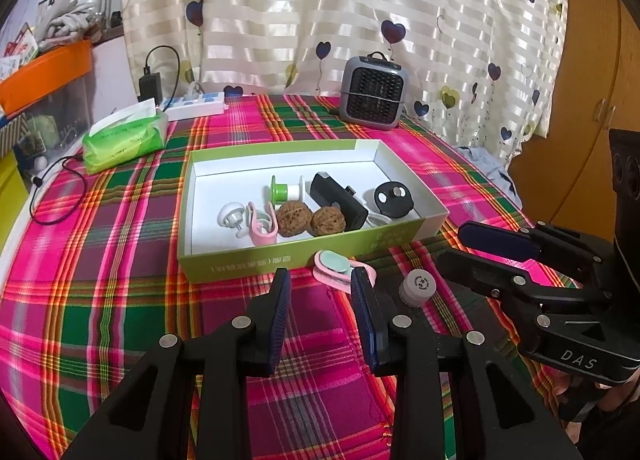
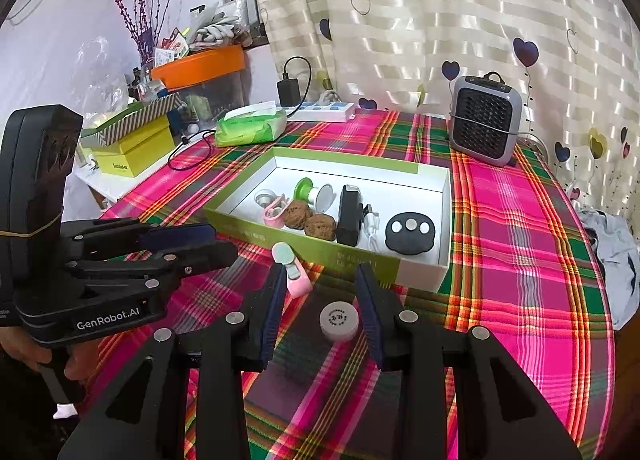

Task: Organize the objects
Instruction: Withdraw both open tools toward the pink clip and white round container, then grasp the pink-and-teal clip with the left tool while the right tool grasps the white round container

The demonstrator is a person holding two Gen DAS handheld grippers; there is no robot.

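Left gripper (image 1: 322, 280): jaws stood apart with nothing between them, only plaid tablecloth (image 1: 120, 260) showing in the gap.
Pink clip (image 1: 340, 266): lay on the cloth just beyond the left gripper's right-hand finger, partly hidden behind that fingertip, beside the near wall of the box.
Box (image 1: 280, 256): green outside and white inside, open-topped, sat straight ahead of the left jaws, past their tips.
Box contents, left to right: a white knob (image 1: 230, 216), a second pink clip (image 1: 262, 226), a green-and-white spool (image 1: 286, 189) further back, two walnuts (image 1: 308, 219), a black block (image 1: 338, 200), a white cable partly hidden behind it, and a black disc with pale studs (image 1: 394, 198).
Grey cap (image 2: 339, 320): stood on the cloth between the right gripper's fingers, nearer the right one; no pad touched it that could be seen.
Right gripper (image 2: 323, 280): jaws apart, straddling the cap; the pink clip (image 2: 291, 268) lay at the tip of its left-hand finger, just outside the gap.
Left of the left jaws, well off: a green tissue pack (image 1: 124, 140) and a white power strip (image 1: 196, 104) near the cloth's far edge.
Beyond the right jaws, far right: a grey heater (image 2: 486, 120) stood upright before the heart-printed curtain (image 2: 400, 20).
Two grippers: side by side, close, not touching.
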